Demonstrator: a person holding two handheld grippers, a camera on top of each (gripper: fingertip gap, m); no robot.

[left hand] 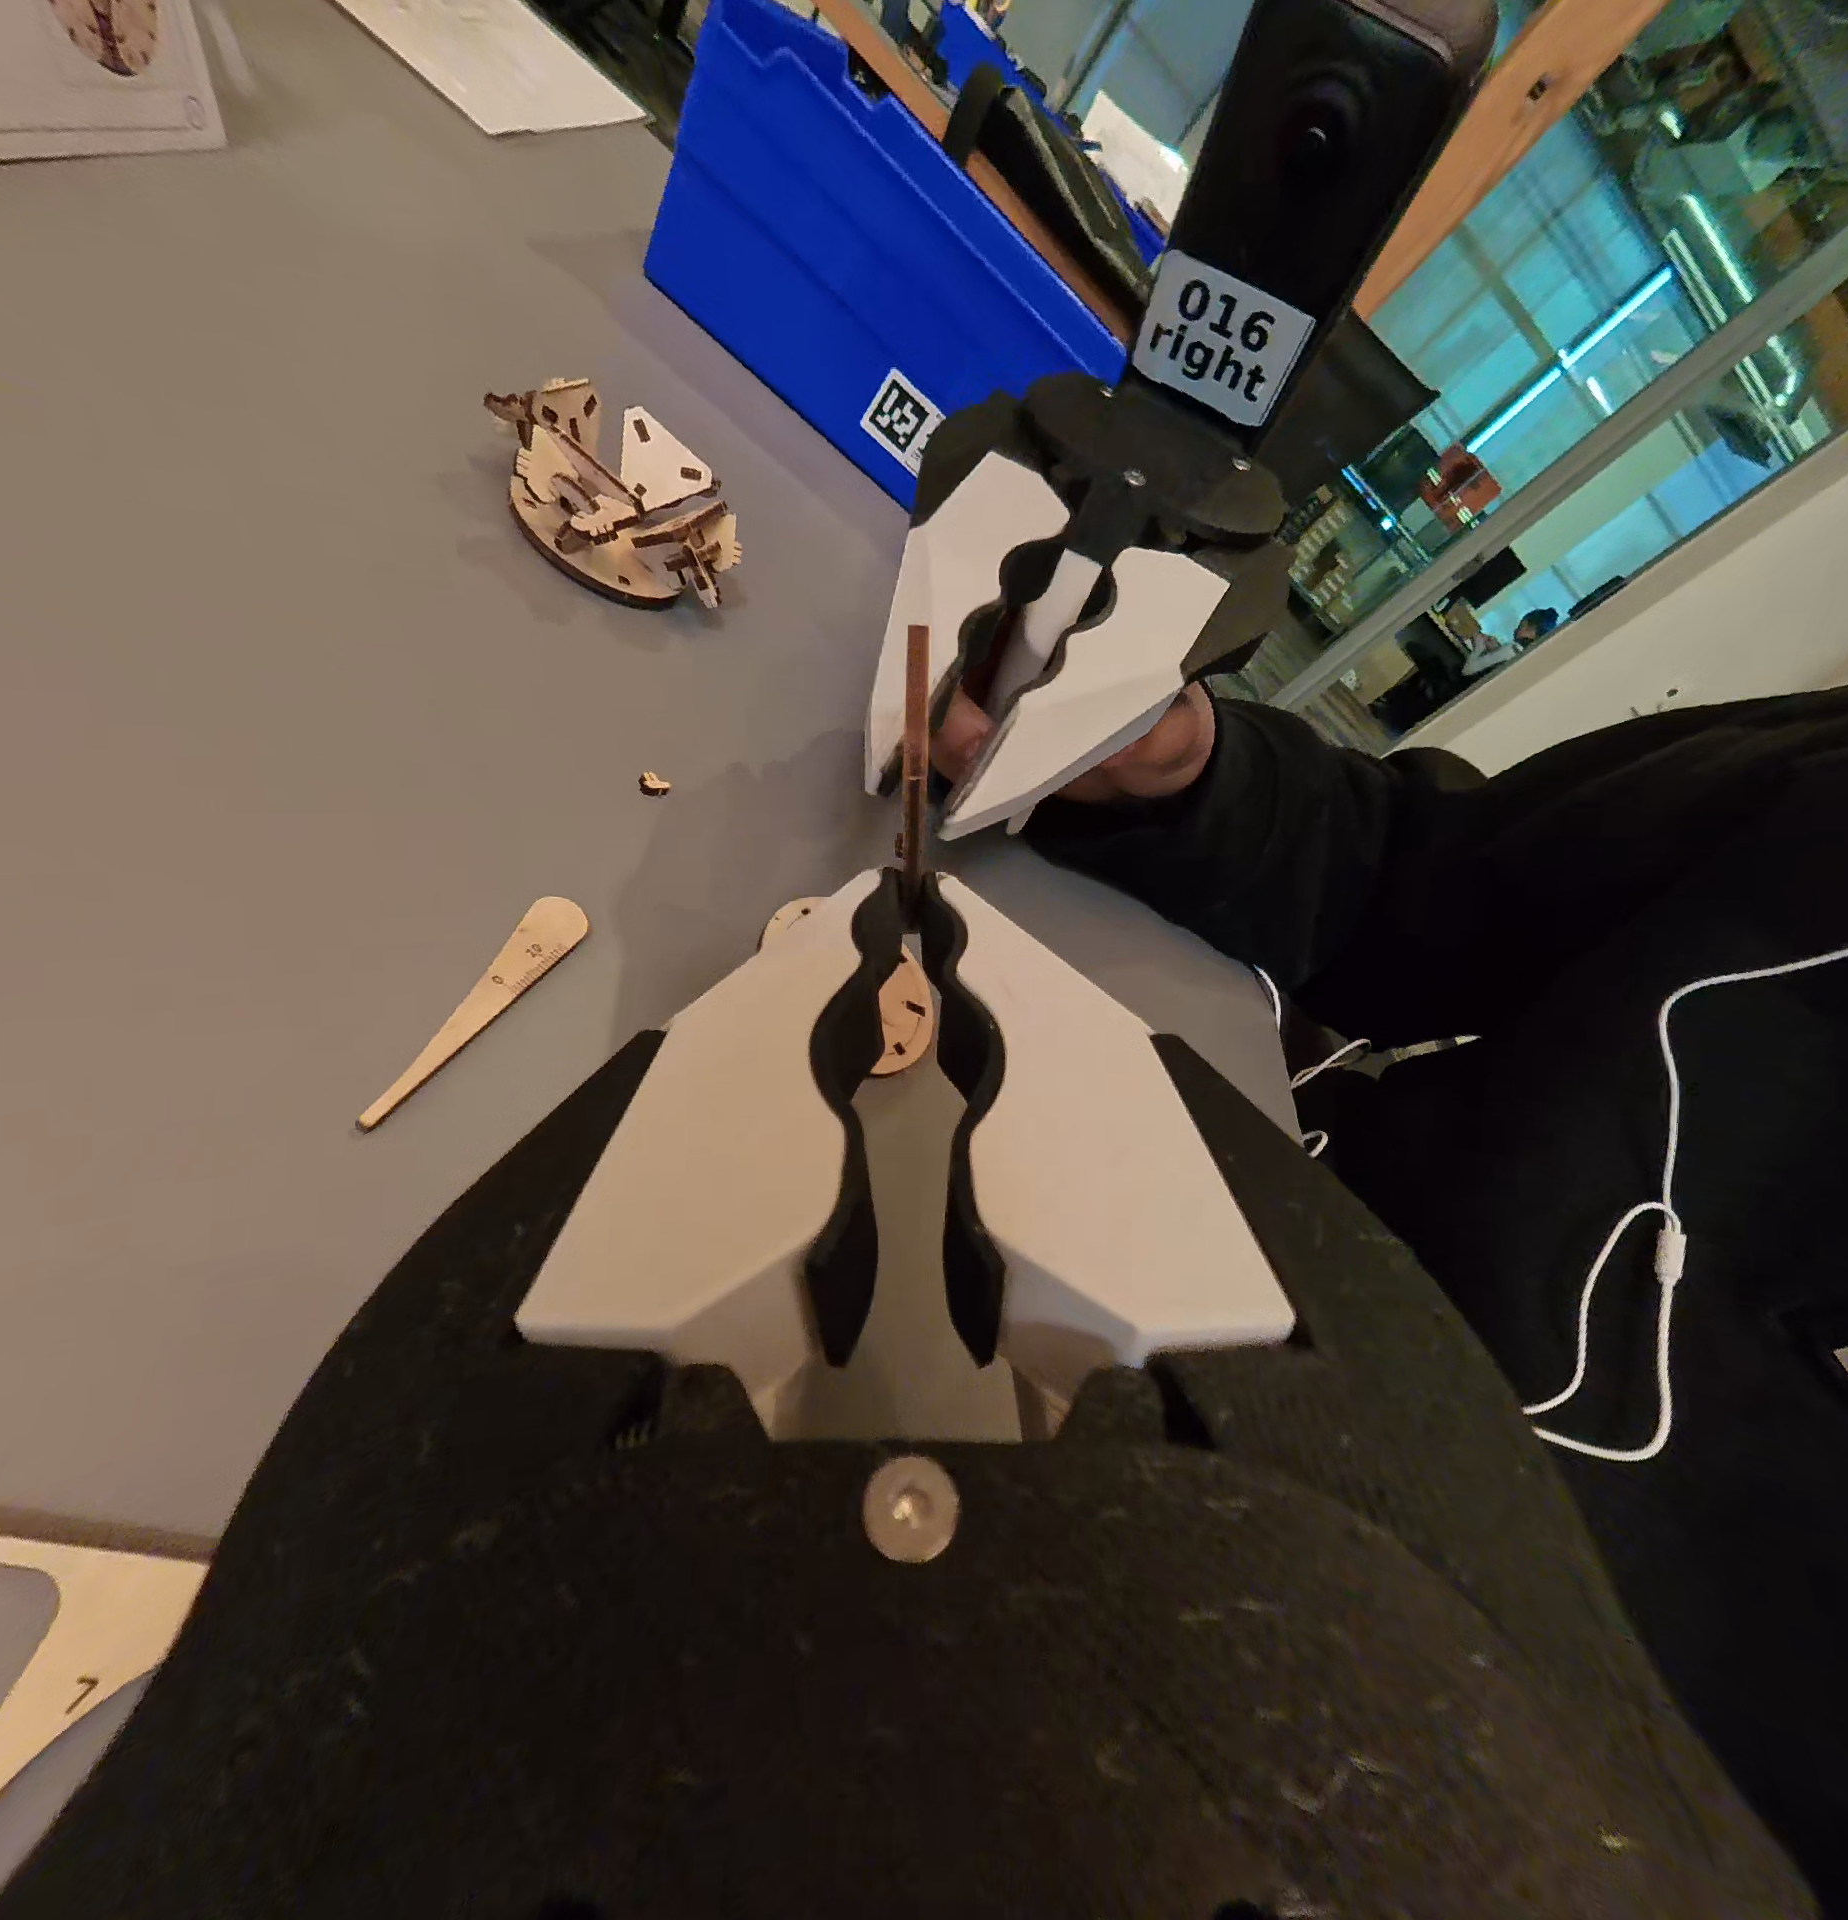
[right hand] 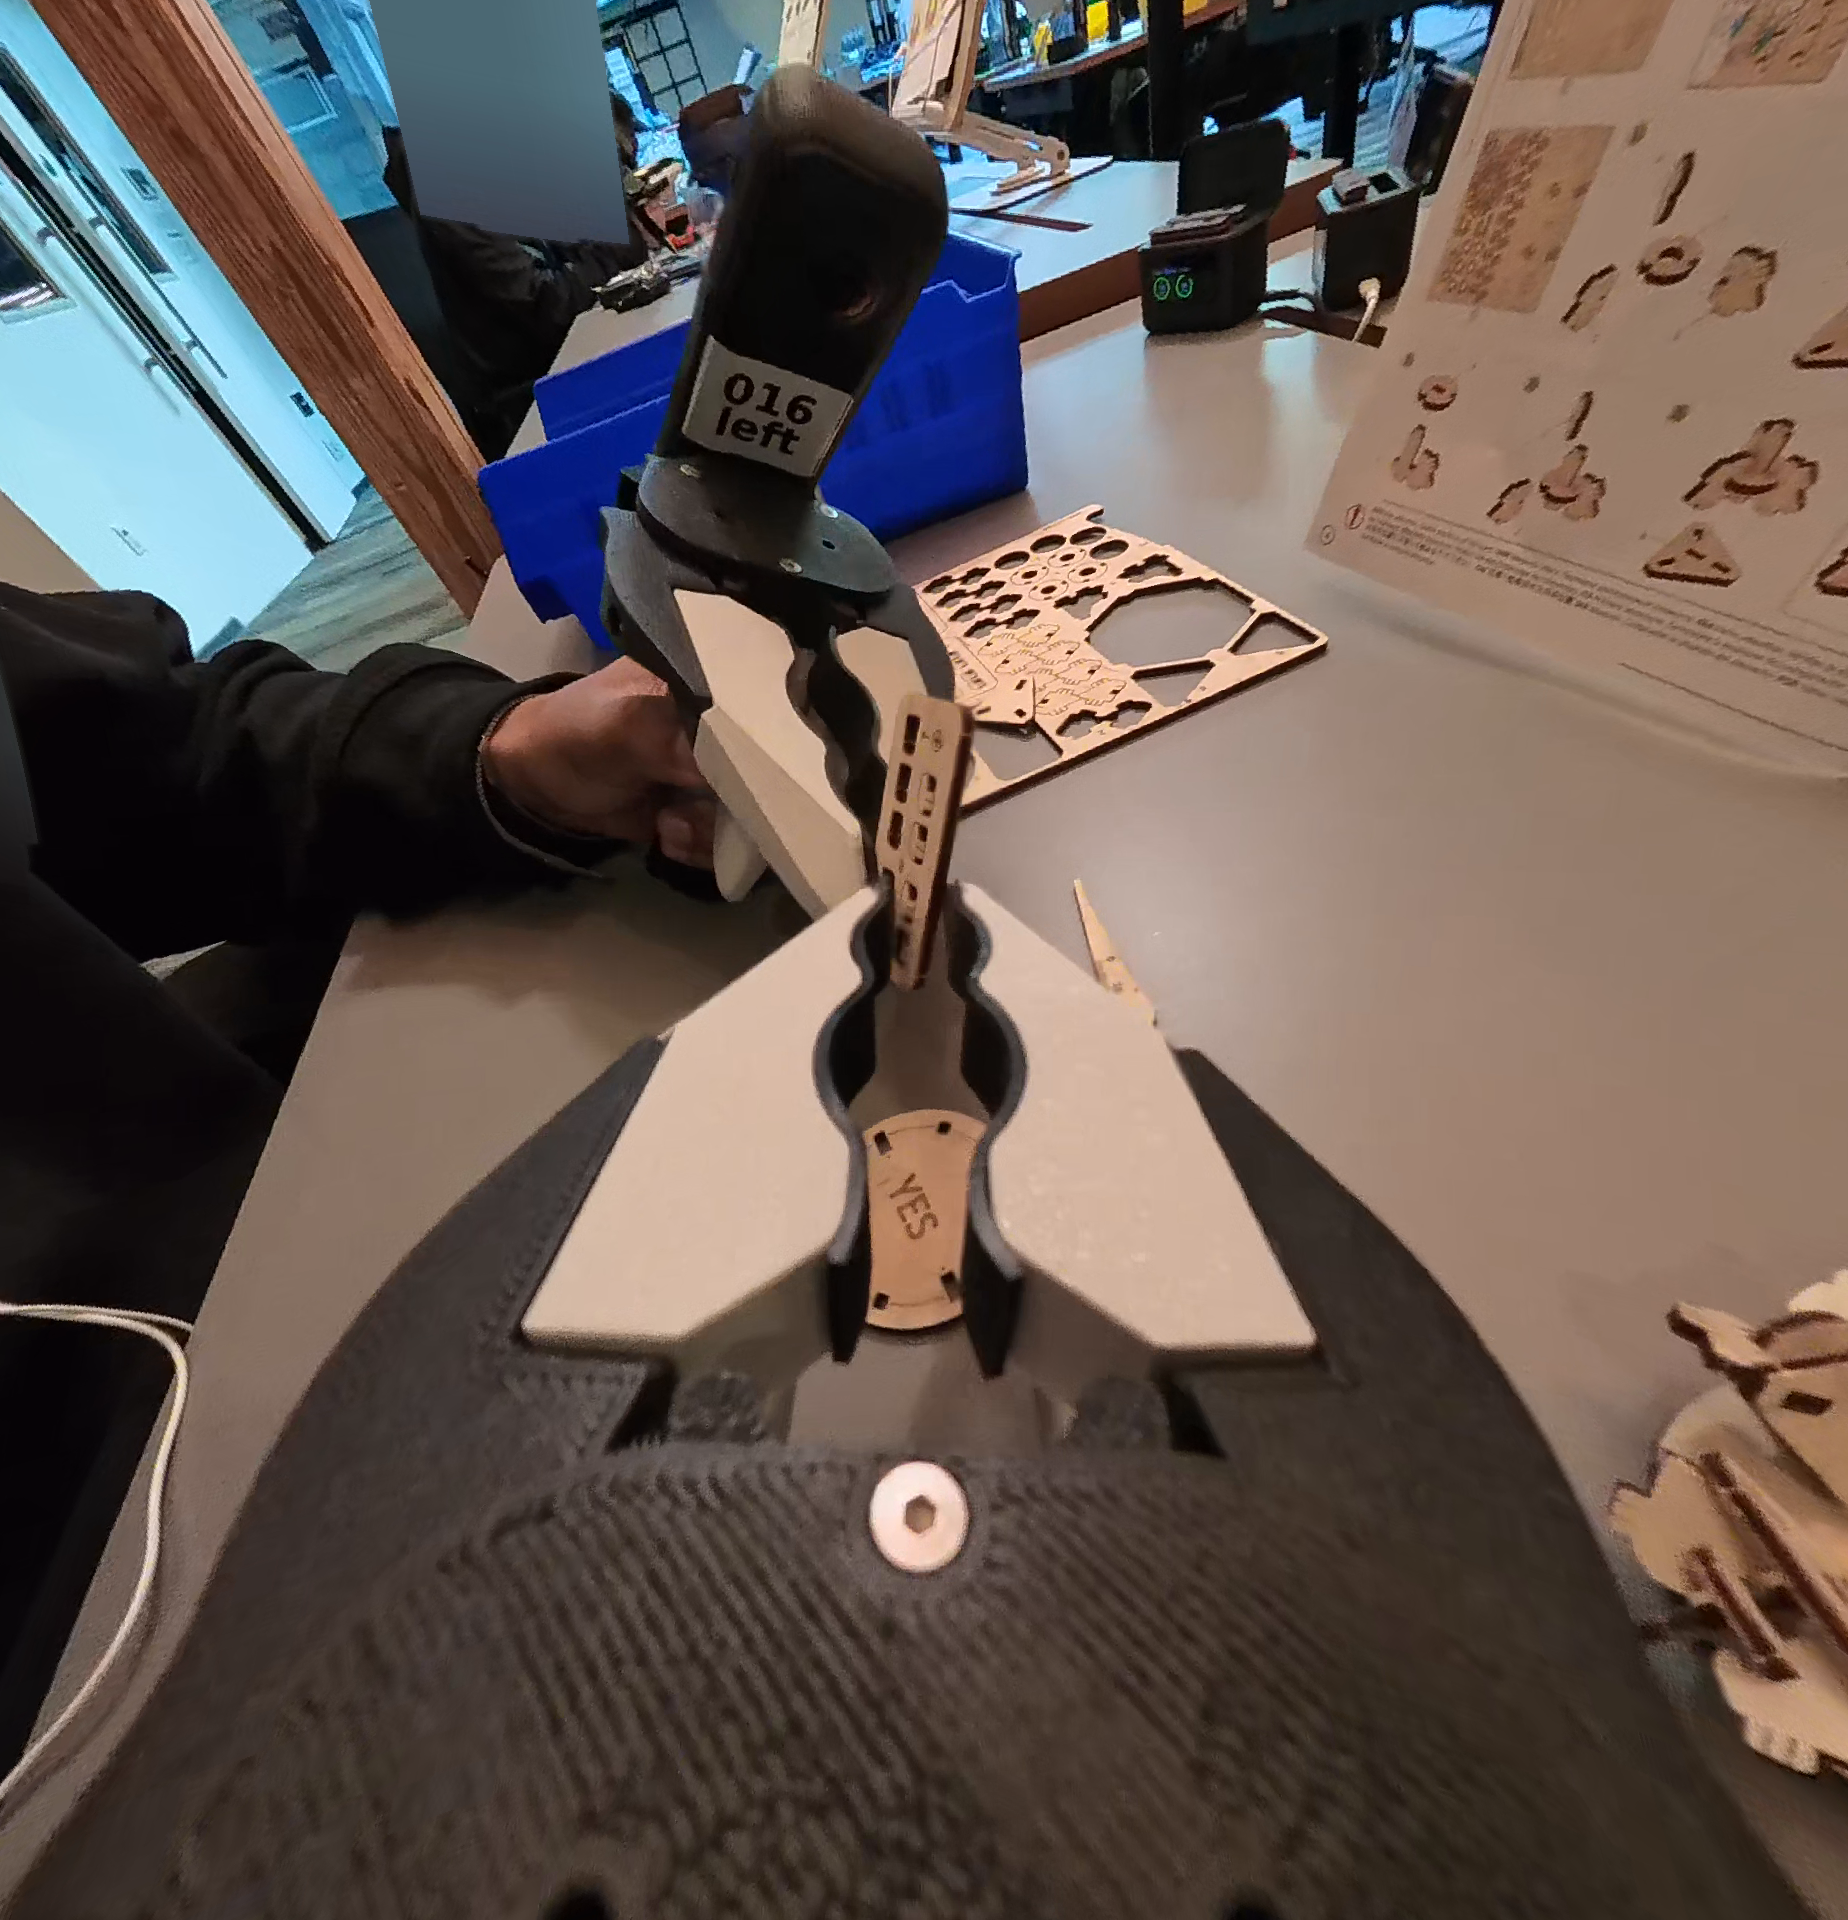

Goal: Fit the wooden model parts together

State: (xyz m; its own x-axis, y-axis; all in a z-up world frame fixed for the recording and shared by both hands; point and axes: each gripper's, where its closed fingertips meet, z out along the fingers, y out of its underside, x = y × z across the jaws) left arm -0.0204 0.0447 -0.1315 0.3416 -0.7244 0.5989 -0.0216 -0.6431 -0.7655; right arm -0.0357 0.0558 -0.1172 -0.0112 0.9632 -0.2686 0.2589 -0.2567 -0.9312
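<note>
- Left gripper: fingers closed on one end of a thin slotted wooden strip, pads pressing both faces. Strip stands up off the grey table.
- Right gripper: jaws narrow, strip between the fingertips. Can't tell if the pads actually press on it.
- Both grippers meet at the strip, above the table edge nearest the person.
- Round wooden disc lies flat on the table under the right gripper's fingers.
- Nearby: tapered wooden scale stick, part-built wooden model, punched-out wooden sheet, blue bin, instruction sheet.
</note>
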